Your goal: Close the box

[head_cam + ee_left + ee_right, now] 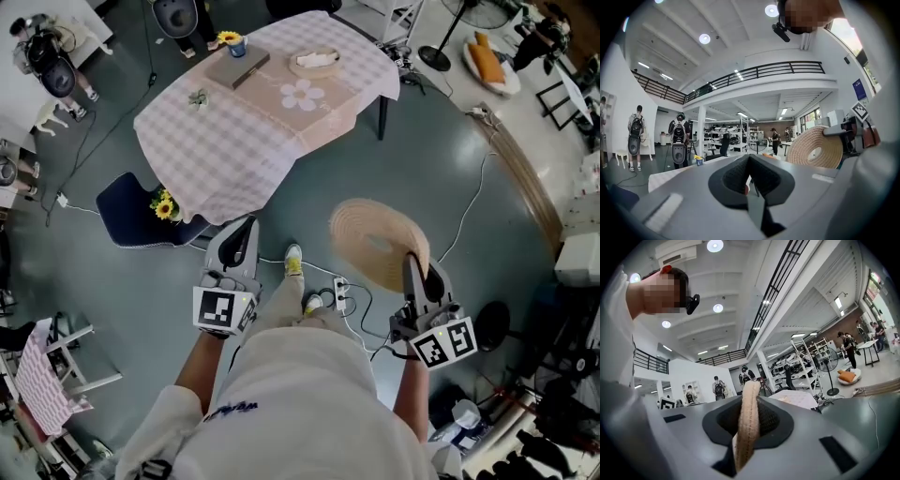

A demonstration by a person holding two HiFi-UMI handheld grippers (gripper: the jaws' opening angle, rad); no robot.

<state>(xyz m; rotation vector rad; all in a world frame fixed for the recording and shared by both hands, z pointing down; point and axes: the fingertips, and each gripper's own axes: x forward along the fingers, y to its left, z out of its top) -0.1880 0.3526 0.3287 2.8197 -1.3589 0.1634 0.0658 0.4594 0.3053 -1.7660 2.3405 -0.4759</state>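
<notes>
Your right gripper [412,262] is clamping the rim of the round beige woven lid [370,239], holding it above the grey floor [450,159]. Your left gripper [244,227] is hanging level nearby, jaws pressed together on nothing. Well ahead, the shallow round woven box [314,73] is sitting uncovered on the pink checked tablecloth [244,131].

Right gripper view: the woven lid [746,423] is visible edge-on only; its face is hidden. Head view: the items in the basket [314,63] on the far table [234,141] are too small to identify.
</notes>
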